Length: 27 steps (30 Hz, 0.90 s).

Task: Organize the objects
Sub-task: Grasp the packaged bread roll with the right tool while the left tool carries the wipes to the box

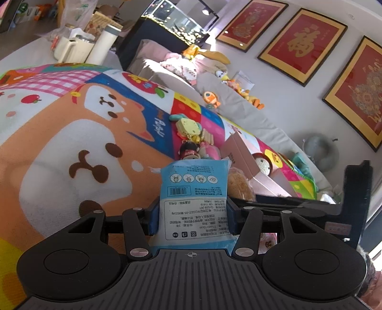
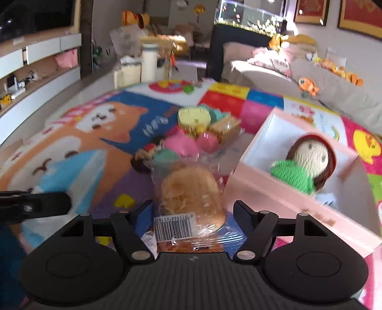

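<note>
My left gripper point(image 1: 192, 214) is shut on a blue printed packet point(image 1: 193, 190), which stands upright between its pads above the cartoon play mat point(image 1: 71, 143). In the right wrist view my right gripper point(image 2: 194, 212) straddles a brown bun in clear wrap point(image 2: 191, 190) with a barcode label, lying on the mat. Its jaws are open, with a narrow gap showing beside the right pad. The same bun point(image 1: 238, 183) shows just right of the blue packet. A pink open box point(image 2: 257, 190) sits to the right, holding a knitted doll point(image 2: 308, 162) with a green body.
A pile of small toys point(image 2: 203, 128) lies on the mat just beyond the bun. A grey sofa point(image 2: 334, 95) with plush toys runs along the right. Cream jugs and a tall flask point(image 1: 102, 45) stand past the mat's far edge. A glass tank point(image 2: 250, 16) stands behind.
</note>
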Available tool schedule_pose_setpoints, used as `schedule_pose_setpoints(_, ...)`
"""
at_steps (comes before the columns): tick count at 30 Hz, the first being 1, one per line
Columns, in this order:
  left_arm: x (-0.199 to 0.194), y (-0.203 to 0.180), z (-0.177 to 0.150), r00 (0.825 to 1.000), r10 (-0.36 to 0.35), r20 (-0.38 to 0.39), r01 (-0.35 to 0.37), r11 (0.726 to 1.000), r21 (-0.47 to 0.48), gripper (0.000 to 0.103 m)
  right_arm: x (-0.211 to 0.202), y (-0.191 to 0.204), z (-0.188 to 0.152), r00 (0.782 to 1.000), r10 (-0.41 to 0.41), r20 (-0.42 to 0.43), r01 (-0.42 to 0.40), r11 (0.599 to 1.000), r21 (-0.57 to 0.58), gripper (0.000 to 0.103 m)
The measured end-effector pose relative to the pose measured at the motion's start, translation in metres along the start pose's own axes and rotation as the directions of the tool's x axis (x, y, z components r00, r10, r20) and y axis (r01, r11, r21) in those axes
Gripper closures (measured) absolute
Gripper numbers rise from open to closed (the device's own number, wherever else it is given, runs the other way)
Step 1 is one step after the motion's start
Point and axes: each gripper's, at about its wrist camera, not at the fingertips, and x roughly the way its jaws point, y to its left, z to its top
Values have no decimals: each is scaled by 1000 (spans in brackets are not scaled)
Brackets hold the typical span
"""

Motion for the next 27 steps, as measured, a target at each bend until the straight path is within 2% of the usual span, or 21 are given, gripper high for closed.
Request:
schedule_pose_setpoints(2,0,0,0,1000,0,0,0,1000,1,46,0,-2,-1,1000,-2,-6,2,1000,15,46)
schedule_pose_setpoints(5,0,0,0,1000,1,0,-1,1000,5,47,-23,-13,-5,1000,25,19,-26,998,64,47)
schedule_pose_setpoints(8,1,-1,0,1000,0,-8,0,1000,14,47,-59,-25,-13,997,-1,78,-5,997,77,47)
schedule_pose_setpoints(12,0,-13,0,1000,2,-31,0,997,80,47,-111,-50,-37,994,-40,105,25,990,137,47)
schedule_pose_setpoints(13,-1,-19,1,999,-6,-43,10,995,101,47,-123,-57,-46,993,-51,104,34,988,150,47)
schedule_pose_setpoints(15,-4,-36,7,996,-65,-63,73,989,128,47,-141,-67,-62,992,-75,102,57,983,174,47)
schedule_pose_setpoints(17,-3,-64,18,985,-148,-91,161,974,162,47,-153,-77,-77,989,-106,107,84,977,196,47)
schedule_pose_setpoints(19,10,-98,33,966,-218,-137,242,950,197,47,-160,-86,-89,985,-131,113,102,968,227,47)
schedule_pose_setpoints(23,76,-156,60,908,-315,-276,362,922,139,47,-163,-98,-104,980,-136,145,88,951,296,47)
schedule_pose_setpoints(24,102,-172,65,898,-317,-306,374,916,148,47,-162,-98,-107,977,-143,160,90,949,301,47)
schedule_pose_setpoints(27,167,-207,64,897,-246,-368,329,927,181,47,-161,-99,-116,970,-140,200,73,947,312,47)
